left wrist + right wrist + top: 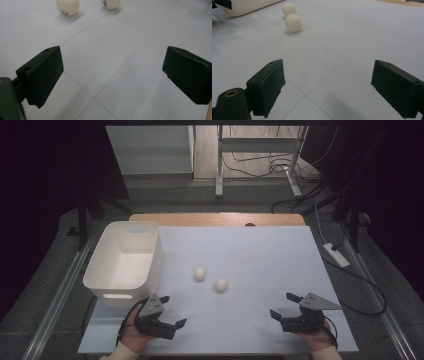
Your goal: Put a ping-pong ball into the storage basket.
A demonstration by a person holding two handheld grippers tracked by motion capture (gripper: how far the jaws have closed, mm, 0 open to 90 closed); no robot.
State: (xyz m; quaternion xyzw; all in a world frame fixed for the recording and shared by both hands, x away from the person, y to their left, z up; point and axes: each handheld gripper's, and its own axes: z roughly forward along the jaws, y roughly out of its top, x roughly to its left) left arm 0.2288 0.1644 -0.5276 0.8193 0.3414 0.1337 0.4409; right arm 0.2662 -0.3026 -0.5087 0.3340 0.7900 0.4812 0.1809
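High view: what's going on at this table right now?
A person holds a gripper in each hand near the table's front edge. The left gripper and right gripper both stand open with nothing between their jaws. Two white balls lie side by side but apart in the middle, untouched. A white bin sits at the left with nothing showing in it.

I see a white bin [125,262] at the left of the pale table sheet [260,255], with handle slots in its walls. A wooden edge [217,219] runs along the far side. Beyond it stands a metal frame [257,160] over tangled cables [272,167]. A power strip [336,255] lies on the floor at right.
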